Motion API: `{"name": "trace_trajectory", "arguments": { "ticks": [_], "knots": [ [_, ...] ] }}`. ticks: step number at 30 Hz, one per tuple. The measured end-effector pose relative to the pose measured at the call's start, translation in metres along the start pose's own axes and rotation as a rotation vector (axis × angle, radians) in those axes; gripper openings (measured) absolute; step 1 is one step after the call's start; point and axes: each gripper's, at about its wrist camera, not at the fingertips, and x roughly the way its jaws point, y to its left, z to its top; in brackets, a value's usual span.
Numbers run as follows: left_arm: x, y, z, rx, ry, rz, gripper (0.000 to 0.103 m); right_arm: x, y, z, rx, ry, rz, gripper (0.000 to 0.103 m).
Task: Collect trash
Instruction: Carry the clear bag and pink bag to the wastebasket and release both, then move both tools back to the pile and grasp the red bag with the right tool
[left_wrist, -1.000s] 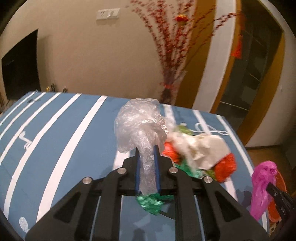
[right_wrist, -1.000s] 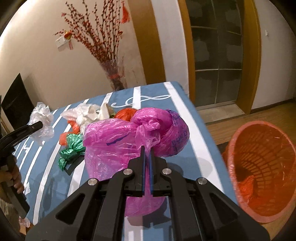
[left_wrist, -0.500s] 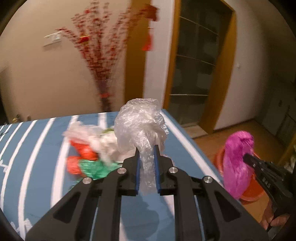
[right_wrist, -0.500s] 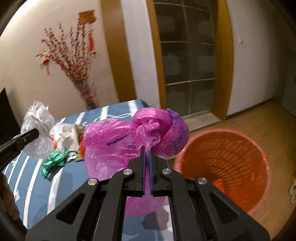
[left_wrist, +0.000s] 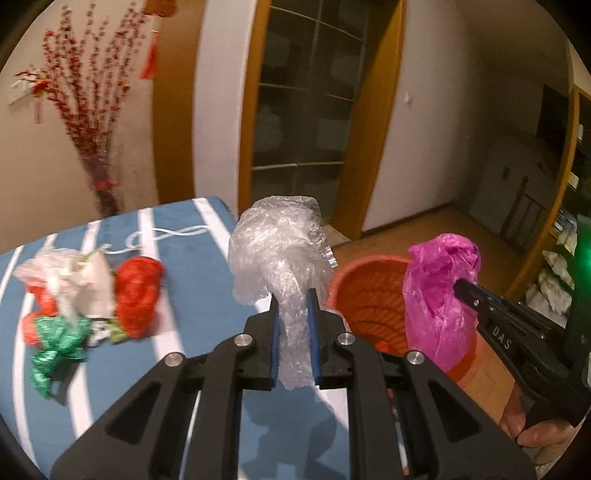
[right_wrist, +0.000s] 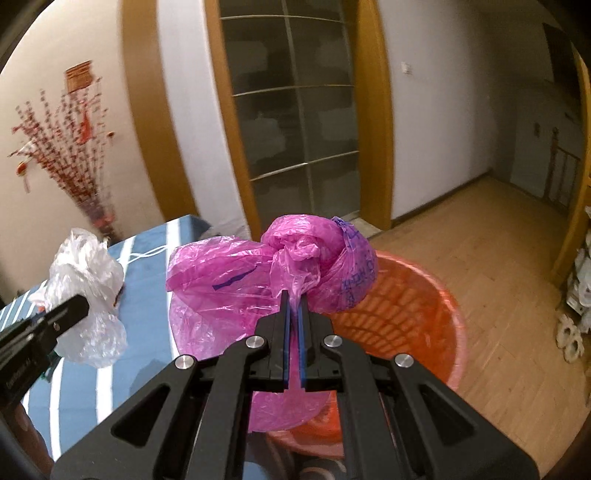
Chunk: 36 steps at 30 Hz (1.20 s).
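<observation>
My left gripper (left_wrist: 292, 295) is shut on a crumpled clear plastic bag (left_wrist: 277, 254) and holds it above the table's right edge. My right gripper (right_wrist: 293, 295) is shut on a knotted pink plastic bag (right_wrist: 266, 273) and holds it over the orange mesh trash basket (right_wrist: 417, 306) on the floor. The basket (left_wrist: 369, 291) and pink bag (left_wrist: 439, 288) also show in the left wrist view, and the clear bag (right_wrist: 88, 295) shows in the right wrist view. Red (left_wrist: 138, 291), white (left_wrist: 74, 280) and green (left_wrist: 55, 347) bags lie on the table.
The table has a blue cloth with white stripes (left_wrist: 192, 266). A vase of red branches (left_wrist: 99, 155) stands behind it. A glass door with a wooden frame (right_wrist: 295, 110) and a wooden floor (right_wrist: 498, 251) lie beyond the basket. A shelf with white items (right_wrist: 580, 280) is at far right.
Both grippers have swung right from the table toward the basket, each carrying its bag. The pink bag now hangs over the basket's opening.
</observation>
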Motion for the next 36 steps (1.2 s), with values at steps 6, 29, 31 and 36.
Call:
{"name": "trace_trajectory", "arguments": {
  "ticks": [6, 29, 31, 36],
  "knots": [
    [0.026, -0.025, -0.002, 0.011, 0.034, -0.057, 0.014, 0.007, -0.024, 0.000, 0.032, 0.001, -0.039, 0.003],
    [0.099, -0.070, -0.011, 0.032, 0.129, -0.138, 0.040, 0.034, -0.054, 0.007, 0.085, 0.035, -0.042, 0.011],
    [0.101, -0.067, -0.013, 0.030, 0.136, -0.130, 0.044, 0.034, -0.056, 0.006, 0.090, 0.037, -0.044, 0.022],
    [0.102, -0.057, -0.016, 0.025, 0.143, -0.099, 0.052, 0.033, -0.054, 0.006, 0.074, 0.026, -0.062, 0.047]
  ]
}}
